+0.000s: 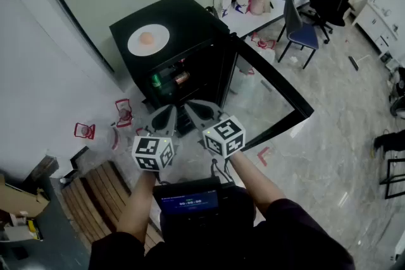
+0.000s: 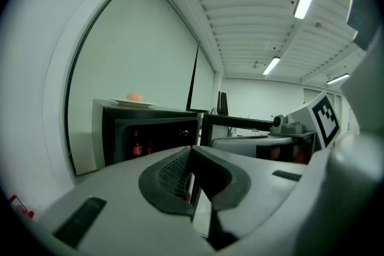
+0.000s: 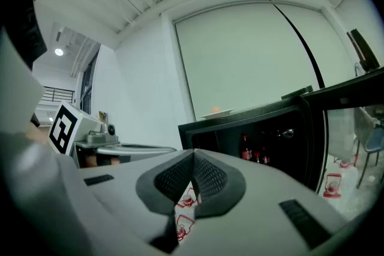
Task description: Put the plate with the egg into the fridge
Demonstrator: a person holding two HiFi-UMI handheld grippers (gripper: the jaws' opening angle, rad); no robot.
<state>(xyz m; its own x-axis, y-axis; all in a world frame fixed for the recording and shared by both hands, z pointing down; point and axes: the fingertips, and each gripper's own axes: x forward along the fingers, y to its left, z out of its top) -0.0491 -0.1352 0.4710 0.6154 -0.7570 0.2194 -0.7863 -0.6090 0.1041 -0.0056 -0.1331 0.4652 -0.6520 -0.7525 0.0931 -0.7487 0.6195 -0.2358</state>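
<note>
**While Standing Off From the Fridge: Preparing the Plate Pickup**

Before advancing, open the left gripper point(image 2: 191, 151) and right gripper point(image 3: 193, 154), both shut tight on nothing. Reach for the round white plate point(image 1: 159, 45) carrying the pale brown egg point(image 1: 147, 38), set on top of the black cabinet fridge point(image 1: 190, 14), well ahead. Grip opposite rim edges and keep level to stop the egg rolling. Steer clear of the swung-open glass door point(image 1: 278, 80) when lowering to a shelf.

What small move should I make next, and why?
Probably raise the left gripper, now shut and empty, toward the plate and open its fingers: the plate with the egg sits atop the mini fridge, whose door stands open.
</note>
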